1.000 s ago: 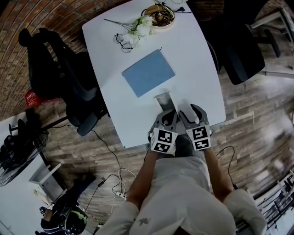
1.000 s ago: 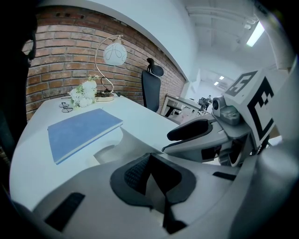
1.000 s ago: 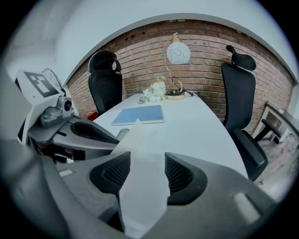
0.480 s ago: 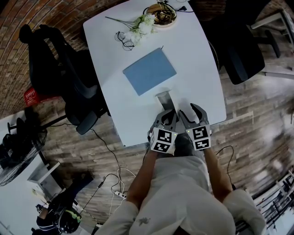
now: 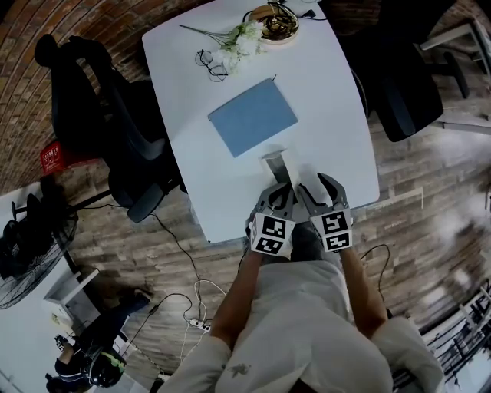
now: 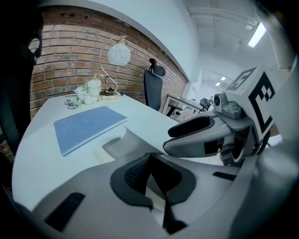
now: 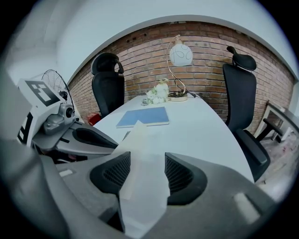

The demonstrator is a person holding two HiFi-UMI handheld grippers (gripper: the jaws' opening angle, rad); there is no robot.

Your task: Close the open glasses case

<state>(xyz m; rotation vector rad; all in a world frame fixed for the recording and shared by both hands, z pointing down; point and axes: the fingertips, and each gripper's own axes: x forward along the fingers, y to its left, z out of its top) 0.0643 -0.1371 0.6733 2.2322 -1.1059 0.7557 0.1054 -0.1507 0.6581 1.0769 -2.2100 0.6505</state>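
Note:
The pale glasses case (image 5: 278, 166) lies on the white table (image 5: 334, 100) near its front edge, end-on to me. In the right gripper view the glasses case (image 7: 142, 170) runs up between the two dark pads and touches both; my right gripper (image 7: 147, 173) is shut on it. In the head view my right gripper (image 5: 316, 189) and left gripper (image 5: 279, 195) sit side by side at the case's near end. My left gripper (image 6: 156, 179) has its pads together with nothing clearly between them, and the case (image 6: 122, 145) shows just ahead of it.
A blue notebook (image 5: 252, 117) lies mid-table beyond the case. Spectacles (image 5: 209, 64), white flowers (image 5: 242, 42) and a lamp base (image 5: 270, 15) sit at the far end. Black office chairs stand to the left (image 5: 115, 130) and right (image 5: 399, 84) of the table.
Both grippers and the case keep their places. Only the head view has shifted slightly, so the table sits a touch further right in the picture.

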